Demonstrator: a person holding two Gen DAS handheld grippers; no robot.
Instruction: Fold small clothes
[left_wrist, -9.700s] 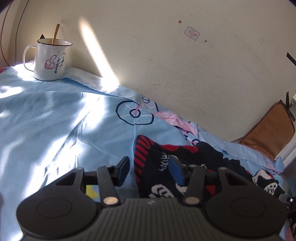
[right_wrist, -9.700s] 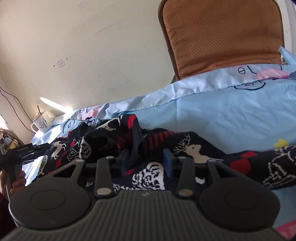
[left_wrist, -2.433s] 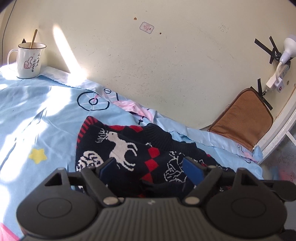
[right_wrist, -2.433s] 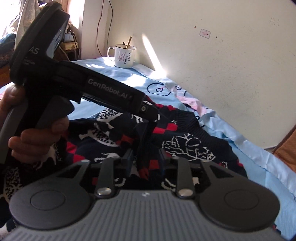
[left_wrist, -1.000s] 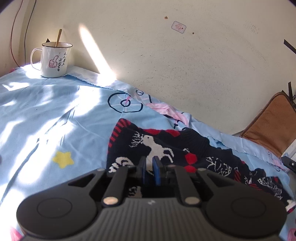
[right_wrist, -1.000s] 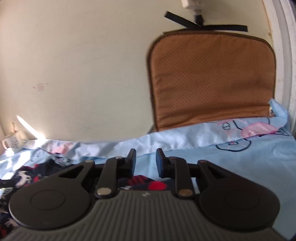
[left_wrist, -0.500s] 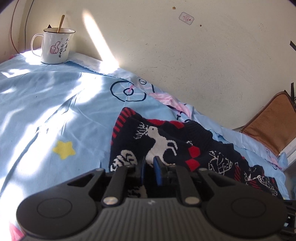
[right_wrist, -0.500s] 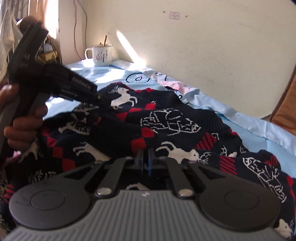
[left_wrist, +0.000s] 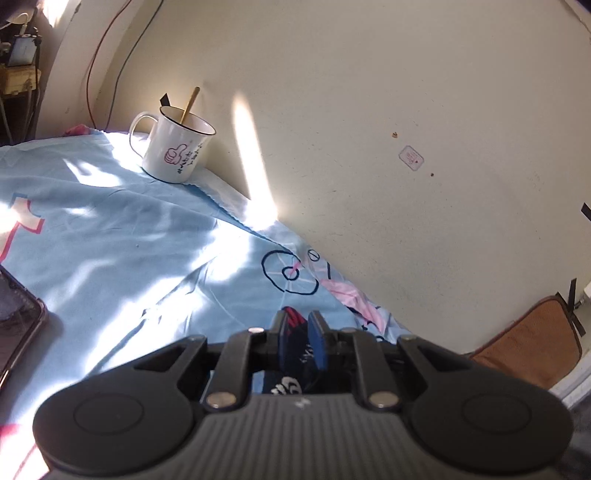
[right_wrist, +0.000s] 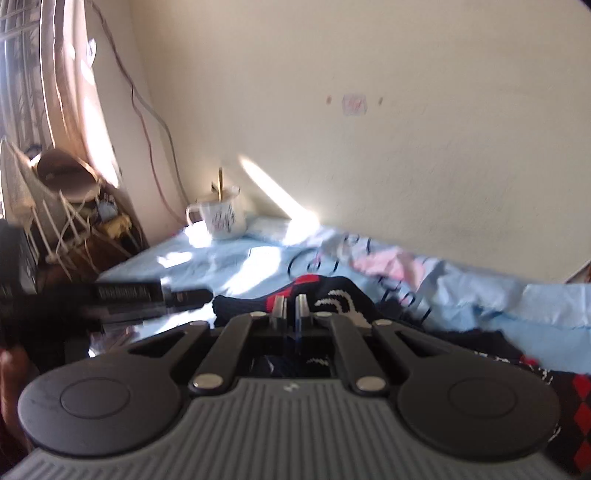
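Observation:
A dark navy knitted sweater with red and white patterns lies on the light blue bedsheet. My left gripper is nearly shut on a fold of the sweater, which fills the gap between its blue pads. My right gripper is shut on the sweater's cloth, which hangs bunched below its fingers. The left gripper's black body shows at the left in the blurred right wrist view. Most of the sweater is hidden under the gripper bodies.
A white enamel mug with a spoon stands at the bed's far corner by the wall. A phone lies at the left edge. A brown cushion leans at the right. A rack and cables stand left of the bed.
Both grippers have lifted and swung left with the sweater held. Far less of the sweater shows in the left wrist view; the mug looks nearer. The right wrist view is blurred by motion.

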